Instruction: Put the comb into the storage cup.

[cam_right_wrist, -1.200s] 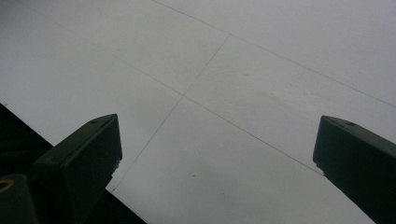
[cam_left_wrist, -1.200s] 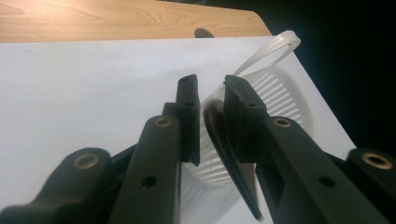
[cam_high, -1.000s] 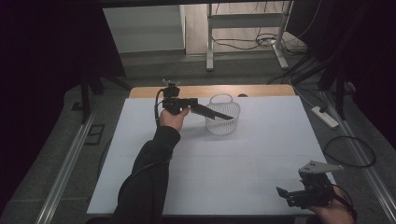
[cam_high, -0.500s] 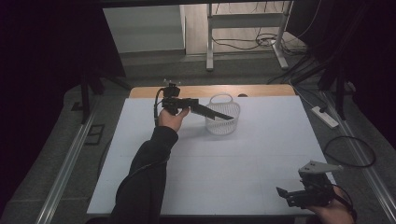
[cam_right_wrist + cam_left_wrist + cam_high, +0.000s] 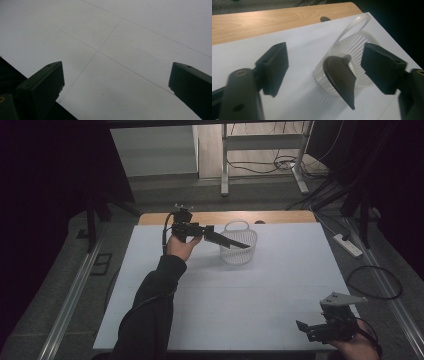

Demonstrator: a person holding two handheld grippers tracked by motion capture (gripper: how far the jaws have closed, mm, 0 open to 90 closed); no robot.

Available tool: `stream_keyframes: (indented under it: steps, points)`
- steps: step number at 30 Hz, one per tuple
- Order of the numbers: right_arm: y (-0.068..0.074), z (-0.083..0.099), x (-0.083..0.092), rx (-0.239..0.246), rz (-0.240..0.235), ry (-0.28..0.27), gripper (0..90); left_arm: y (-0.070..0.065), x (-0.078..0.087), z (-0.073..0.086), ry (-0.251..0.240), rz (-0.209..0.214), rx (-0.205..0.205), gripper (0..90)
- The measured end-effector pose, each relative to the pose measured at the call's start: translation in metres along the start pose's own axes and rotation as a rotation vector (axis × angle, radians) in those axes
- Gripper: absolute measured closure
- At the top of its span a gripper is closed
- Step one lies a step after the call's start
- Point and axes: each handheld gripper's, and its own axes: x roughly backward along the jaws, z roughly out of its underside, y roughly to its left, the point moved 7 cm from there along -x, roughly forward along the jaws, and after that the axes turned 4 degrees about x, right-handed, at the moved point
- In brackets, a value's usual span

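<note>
The left tool (image 5: 324,67) has just been opening, its pads apparently clear of the dark comb (image 5: 340,77) (above the basket (image 5: 352,50)).

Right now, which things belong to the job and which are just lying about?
In the job:
left gripper, jaws just opening, dark serrated piece between them
white basket

Lying about:
right gripper, open, idle
power strip
floor cables

White ribbed basket (image 5: 239,247), dark comb (image 5: 340,77), white table (image 5: 210,310).
</note>
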Motion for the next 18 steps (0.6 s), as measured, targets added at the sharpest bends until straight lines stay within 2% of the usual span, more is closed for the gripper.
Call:
stream_keyframes:
  steps: [1,2,3,7,14,15,18]
  points:
    - [0.000,0.000,0.000,0.000,0.001,0.001,0.2,0.000,0.000,0.000,0.000,0.000,0.000,19.1]
    - [0.000,0.000,0.000,0.000,0.001,0.002,0.1,0.000,0.003,0.001,0.002,-0.010,-0.018,17.1]
    - [0.000,0.000,0.000,0.000,0.001,0.003,0.1,0.000,0.003,0.001,0.002,-0.010,-0.018,15.0]
    - [0.000,0.000,0.000,0.001,0.002,0.004,0.0,0.002,0.010,0.004,0.017,-0.030,-0.059,5.7]
    - [0.000,0.000,0.000,0.000,0.002,0.005,0.0,0.003,0.017,0.008,0.021,-0.034,-0.099,2.0]
    - [0.000,0.000,0.000,-0.001,0.002,0.005,0.0,0.003,0.019,0.010,0.020,-0.042,-0.122,1.6]
    - [0.000,0.000,0.000,-0.003,0.002,0.005,0.0,0.002,0.022,0.012,0.019,-0.055,-0.156,0.6]
